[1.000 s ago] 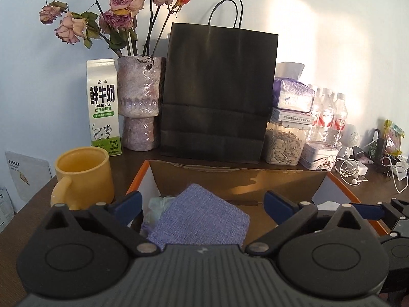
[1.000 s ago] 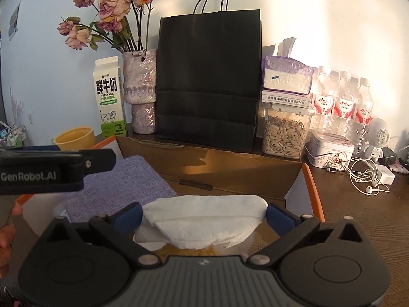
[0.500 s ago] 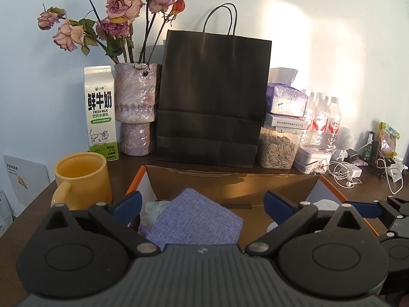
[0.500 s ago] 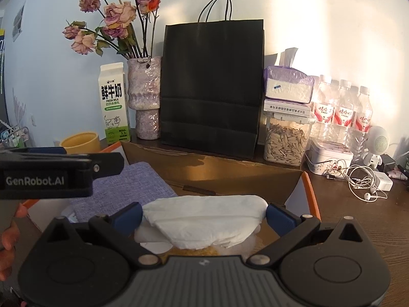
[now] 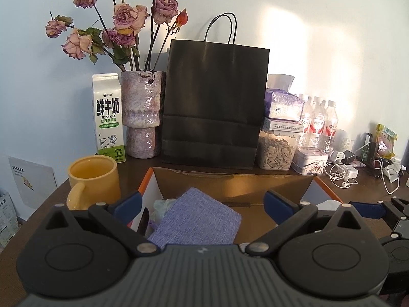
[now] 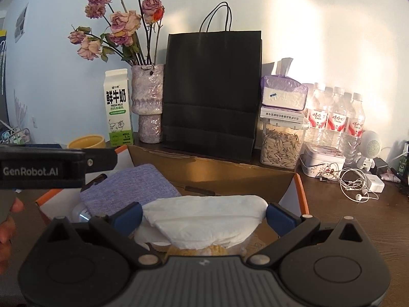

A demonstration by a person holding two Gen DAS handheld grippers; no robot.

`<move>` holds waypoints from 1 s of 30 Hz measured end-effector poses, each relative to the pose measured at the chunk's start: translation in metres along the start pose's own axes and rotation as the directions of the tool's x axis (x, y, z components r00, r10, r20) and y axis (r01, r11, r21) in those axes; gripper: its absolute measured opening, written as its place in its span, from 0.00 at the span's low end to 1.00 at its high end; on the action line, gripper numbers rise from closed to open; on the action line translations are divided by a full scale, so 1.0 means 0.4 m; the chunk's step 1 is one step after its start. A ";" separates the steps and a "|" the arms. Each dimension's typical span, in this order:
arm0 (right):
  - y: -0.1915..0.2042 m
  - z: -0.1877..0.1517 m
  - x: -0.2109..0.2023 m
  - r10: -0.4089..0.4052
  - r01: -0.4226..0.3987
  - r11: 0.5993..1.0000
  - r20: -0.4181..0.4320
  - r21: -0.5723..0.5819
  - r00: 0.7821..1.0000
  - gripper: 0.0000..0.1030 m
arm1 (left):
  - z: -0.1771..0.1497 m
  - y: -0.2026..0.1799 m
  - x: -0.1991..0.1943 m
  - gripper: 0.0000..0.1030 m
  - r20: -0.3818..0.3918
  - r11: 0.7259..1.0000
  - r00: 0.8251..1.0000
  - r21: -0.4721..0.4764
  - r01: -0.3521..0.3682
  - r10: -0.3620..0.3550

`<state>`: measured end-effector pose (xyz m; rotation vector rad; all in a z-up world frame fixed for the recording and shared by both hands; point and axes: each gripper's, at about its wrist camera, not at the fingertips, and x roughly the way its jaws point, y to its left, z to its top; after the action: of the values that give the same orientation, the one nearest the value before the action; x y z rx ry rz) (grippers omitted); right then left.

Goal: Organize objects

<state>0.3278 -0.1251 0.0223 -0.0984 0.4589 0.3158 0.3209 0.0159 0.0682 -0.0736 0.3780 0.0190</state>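
Two blue-tipped fingers of the left gripper (image 5: 202, 203) stand wide apart in the left wrist view and grasp nothing. Below them sits the open cardboard box with orange-edged flaps (image 5: 232, 186), landmark for the rest. Inside it, at its left end, a folded blue-grey woven cloth (image 5: 196, 221) lies tilted over pale crumpled items; bare brown floor shows to the cloth's right. The yellow ceramic mug (image 5: 93, 181) stands just left of the box, the black paper carrier bag (image 5: 213, 105) close behind it.

In the right wrist view the right gripper (image 6: 204, 215) is spread equally wide over the box's right half, a white folded tissue (image 6: 204, 220) spanning between its fingers; whether they grip it I cannot tell. Dark wooden tabletop (image 6: 358, 220) lies free right of the box.
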 end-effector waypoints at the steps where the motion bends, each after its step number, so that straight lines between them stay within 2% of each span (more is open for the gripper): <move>1: 0.003 -0.002 -0.008 0.000 0.000 1.000 0.001 -0.002 1.000 1.00 | -0.001 0.001 -0.010 1.00 0.001 1.000 1.000 0.001 -0.002 0.002; 10: 0.029 -0.027 -0.097 0.001 -0.001 1.000 0.016 -0.010 1.000 1.00 | -0.017 0.000 -0.096 1.00 -0.006 1.000 1.000 0.012 -0.002 0.002; 21: 0.053 -0.094 -0.221 0.005 -0.005 1.000 0.017 -0.013 1.000 1.00 | -0.091 0.008 -0.197 1.00 -0.108 0.999 0.994 0.044 -0.006 0.011; 30: 0.078 -0.186 -0.325 0.026 -0.026 0.999 -0.004 -0.027 1.000 1.00 | -0.172 0.016 -0.294 1.00 -0.187 0.997 0.982 0.078 -0.007 0.022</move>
<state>0.1763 -0.1438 0.0137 -0.1191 0.4596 0.3470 0.1863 0.0164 0.0475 0.0038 0.5673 0.0121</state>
